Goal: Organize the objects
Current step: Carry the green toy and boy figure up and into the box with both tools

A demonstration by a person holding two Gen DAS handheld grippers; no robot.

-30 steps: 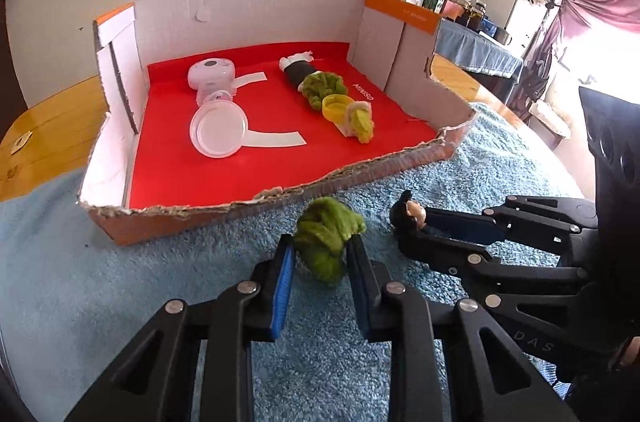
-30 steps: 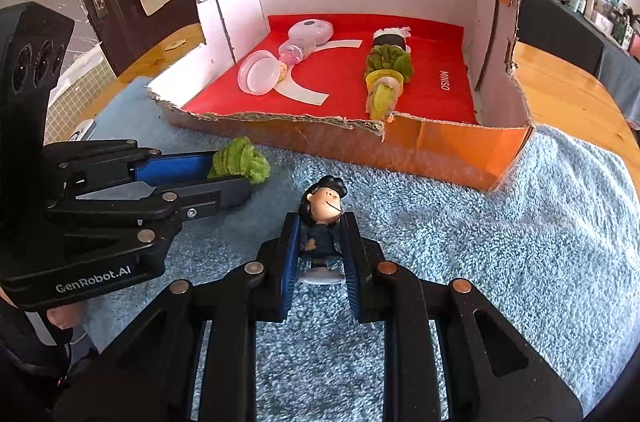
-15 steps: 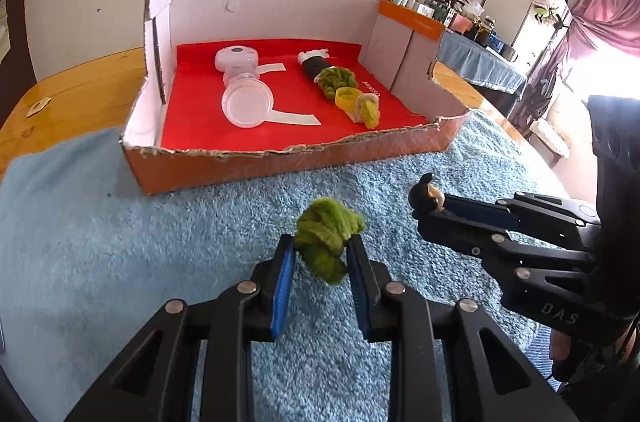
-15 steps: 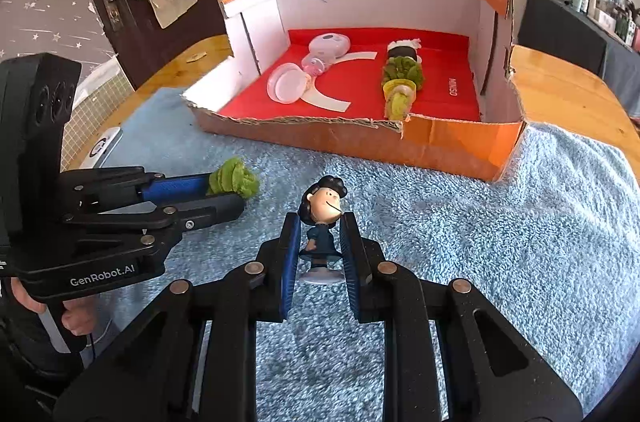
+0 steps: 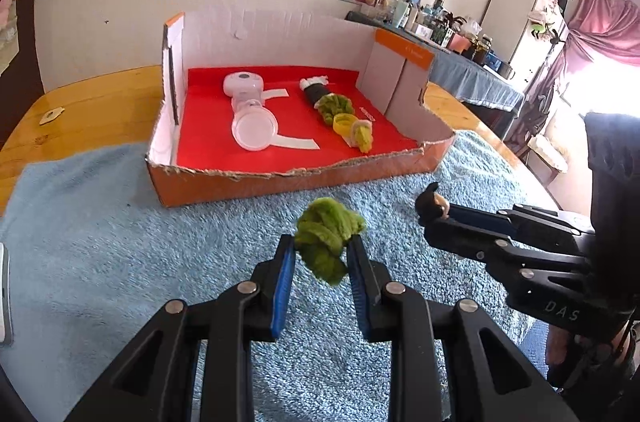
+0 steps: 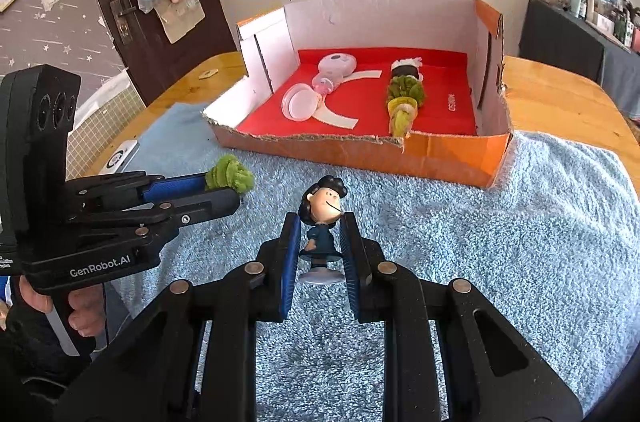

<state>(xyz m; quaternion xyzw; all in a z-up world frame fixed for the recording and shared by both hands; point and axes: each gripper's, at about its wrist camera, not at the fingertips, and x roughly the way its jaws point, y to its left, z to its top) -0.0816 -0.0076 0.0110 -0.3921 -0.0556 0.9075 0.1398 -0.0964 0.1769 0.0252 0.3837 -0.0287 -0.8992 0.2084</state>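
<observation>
Grippers hang side by side in front of the cardboard box (image 6: 360, 152), above the blue towel (image 6: 520, 222), the left gripper (image 5: 322, 254) pinching a green pom-pom (image 5: 326, 234), the right gripper (image 6: 320, 242) pinching a dark-haired figurine (image 6: 322, 222).

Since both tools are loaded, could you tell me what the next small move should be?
Probably carry both forward over the box front wall: the left tool grips the green fuzzy toy, the right tool the figurine, both short of it.
</observation>
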